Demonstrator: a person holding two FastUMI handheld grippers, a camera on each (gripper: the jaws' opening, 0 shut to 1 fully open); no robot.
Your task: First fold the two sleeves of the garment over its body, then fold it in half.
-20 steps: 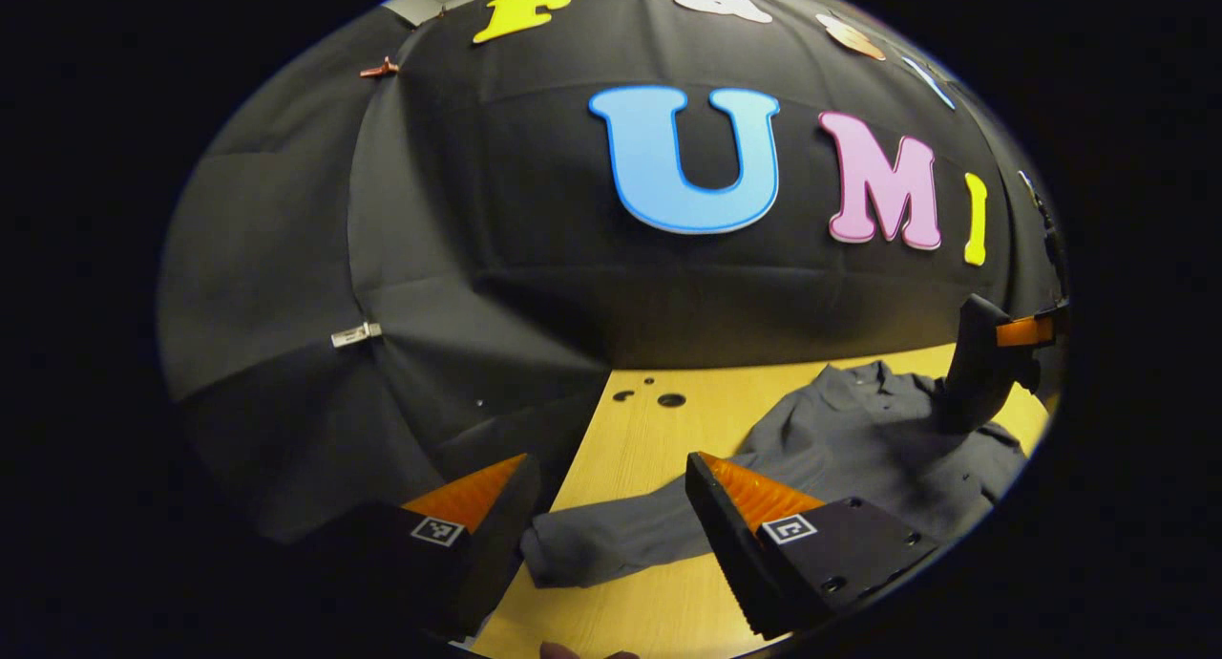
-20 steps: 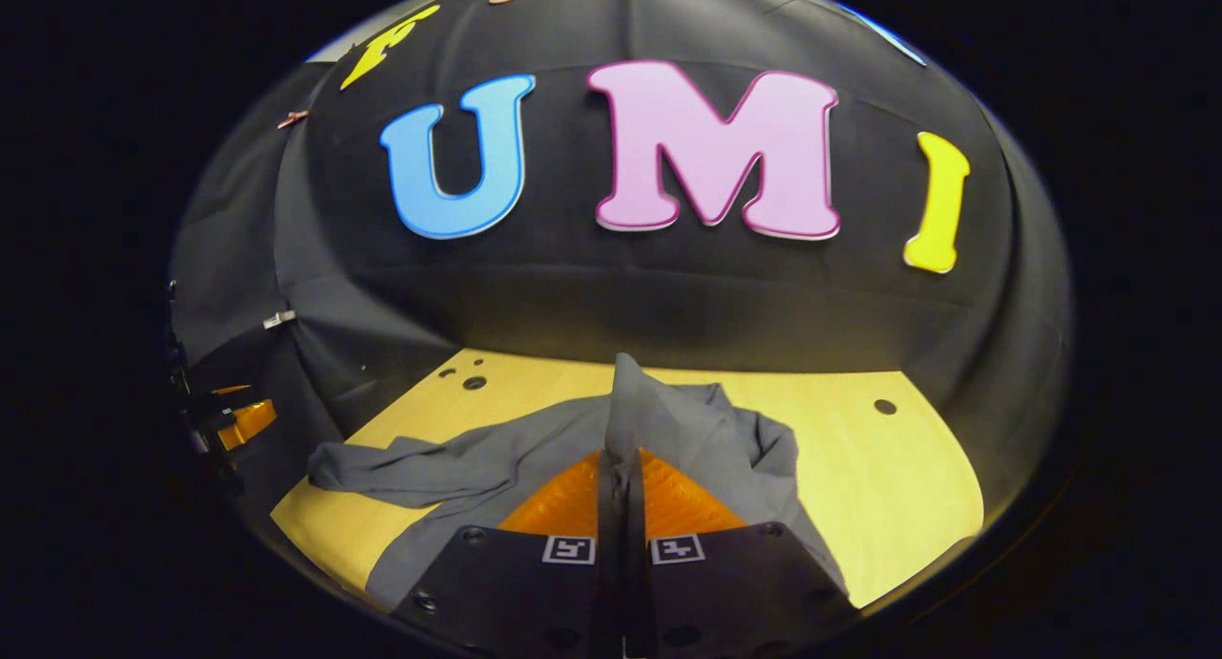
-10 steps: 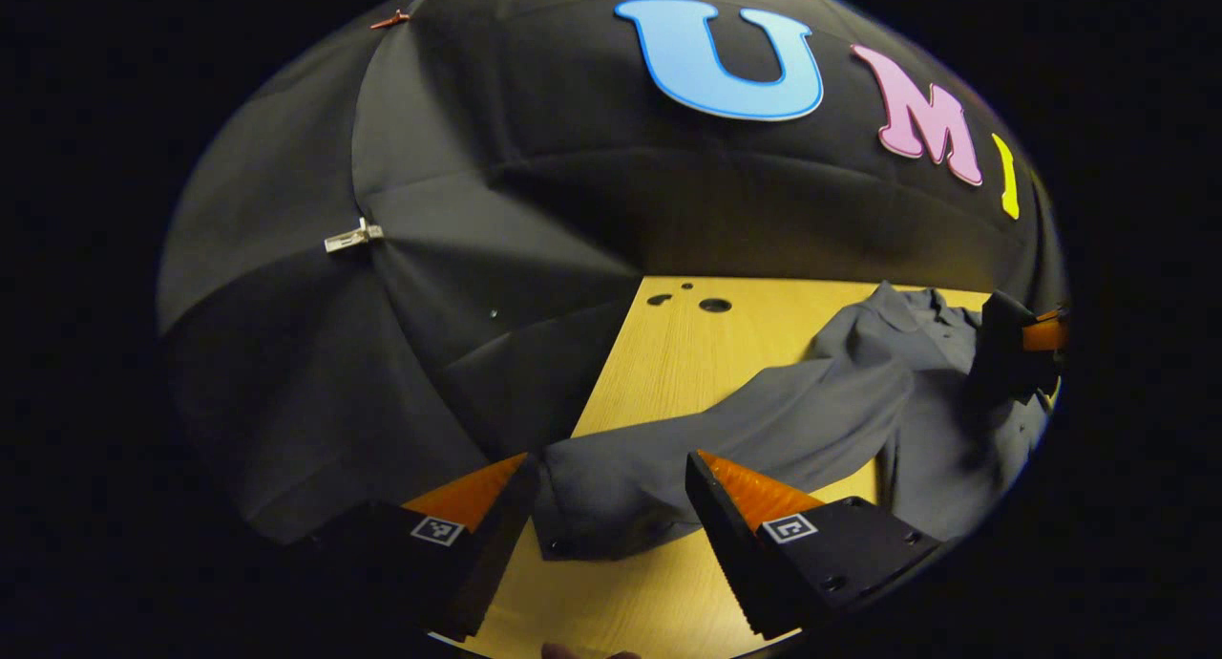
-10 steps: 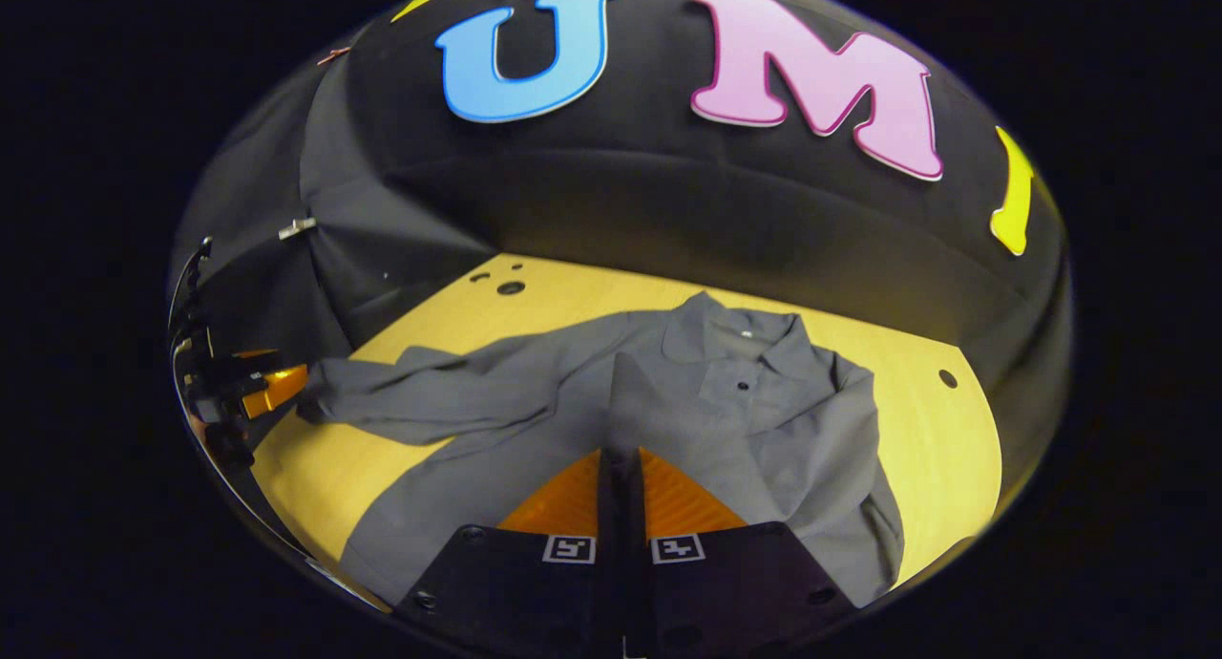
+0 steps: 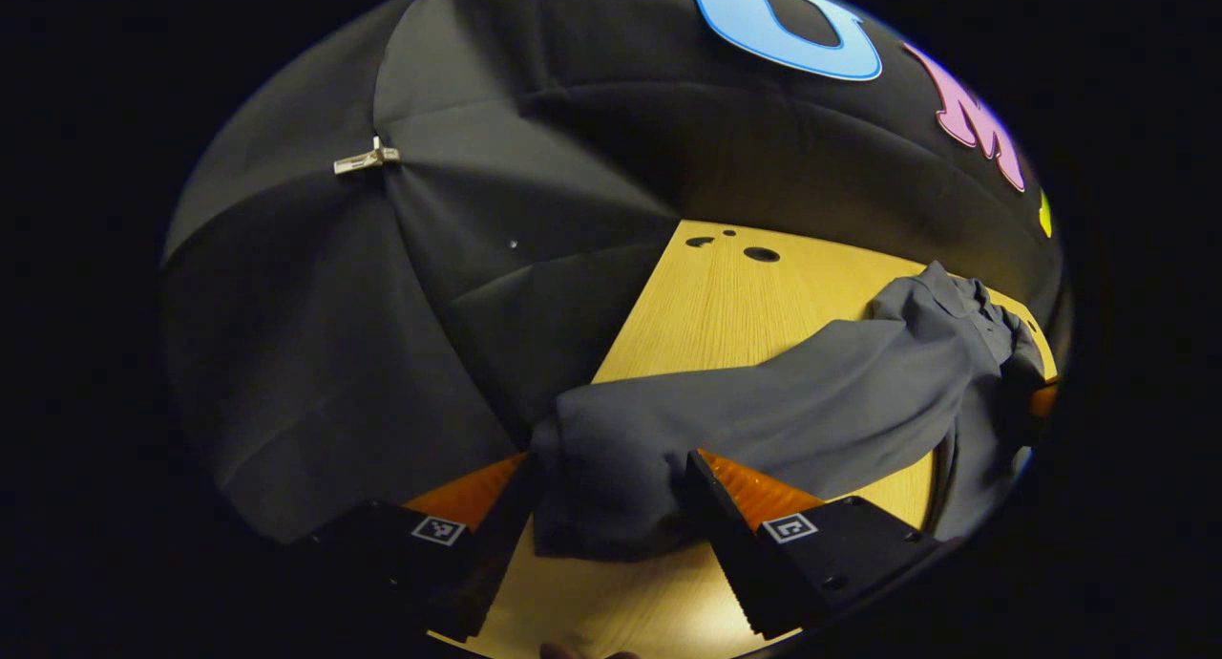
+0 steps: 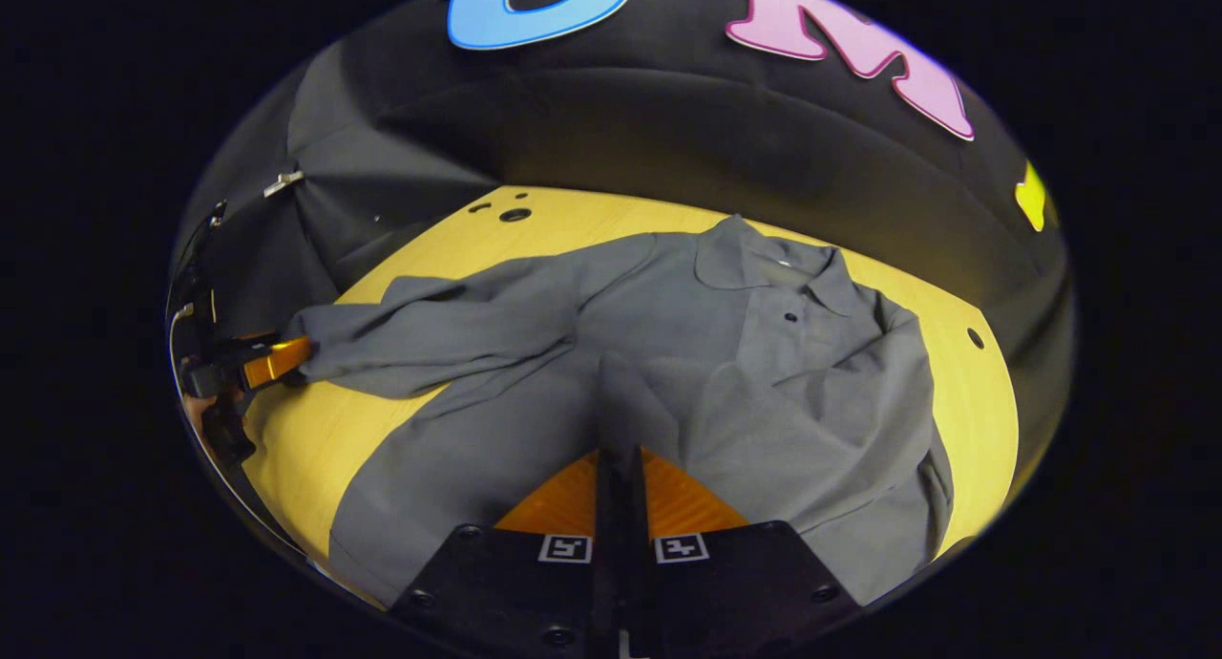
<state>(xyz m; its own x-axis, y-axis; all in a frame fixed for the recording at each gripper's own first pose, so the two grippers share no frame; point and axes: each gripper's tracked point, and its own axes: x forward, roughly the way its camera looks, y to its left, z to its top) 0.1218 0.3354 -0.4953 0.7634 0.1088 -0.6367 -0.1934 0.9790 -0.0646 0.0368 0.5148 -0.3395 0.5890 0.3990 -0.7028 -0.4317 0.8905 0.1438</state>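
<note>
grey shirt [image 6: 726,372] lies flat on the wooden table [image 6: 401,258], one sleeve already over the body. right gripper [image 6: 621,468] pinches that sleeve cuff, jaws pressed together. left gripper [image 5: 601,506] jaws spread around the other sleeve [image 5: 764,420] end, likely about to grab and fold.

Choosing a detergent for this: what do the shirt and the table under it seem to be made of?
Shirt: soft matte grey woven cloth, likely cotton or a blend; it drapes and creases with no sheen. Table: pale wood or wood-look laminate, smooth, showing straight grain lines.
</note>
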